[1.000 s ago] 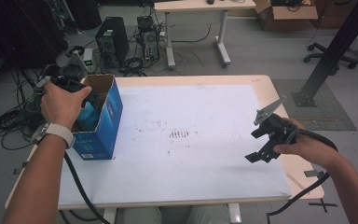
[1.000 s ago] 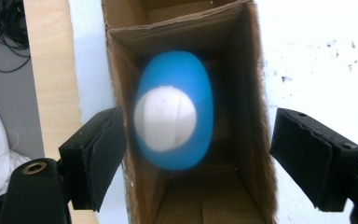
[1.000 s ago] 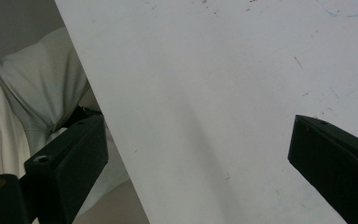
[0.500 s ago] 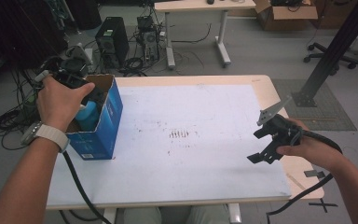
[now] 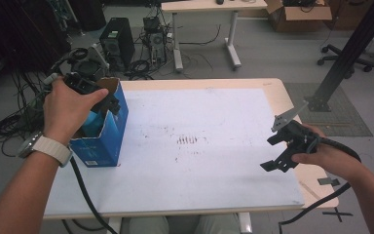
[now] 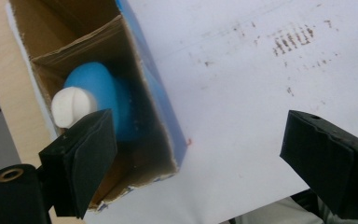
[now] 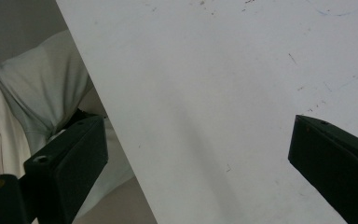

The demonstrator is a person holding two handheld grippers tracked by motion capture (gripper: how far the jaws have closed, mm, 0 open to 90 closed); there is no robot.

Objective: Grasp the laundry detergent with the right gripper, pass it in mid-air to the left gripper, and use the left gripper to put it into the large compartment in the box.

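- The left gripper (image 5: 108,99) is being held over the open top of the blue cardboard box (image 5: 108,141), which is standing at the left edge of the table (image 5: 233,195)
- In the left gripper view the jaws of this gripper (image 6: 205,158) are being shown wide apart, with nothing clamped between them; one jaw is hanging over the box's mouth and the other over the bare white tabletop beside it
- Inside the box (image 6: 161,116) a blue bottle with a white cap (image 6: 95,105) is being seen, lying low in one compartment behind a cardboard divider; the cap is being partly covered by the near jaw
- The step in hand is being judged as the reach into the box for the bottle; no grasp is being made yet
- The next move is being judged to call for the left gripper to be shifted so that both jaws are brought inside the box walls, lowered around the bottle and then closed on it; the narrow compartment is likely to be leaving little room for the far jaw
- The right gripper (image 5: 282,148) is being held near the table's right edge, well apart from the box; in the right gripper view its jaws are being shown spread open over the bare white surface (image 7: 223,93), idle
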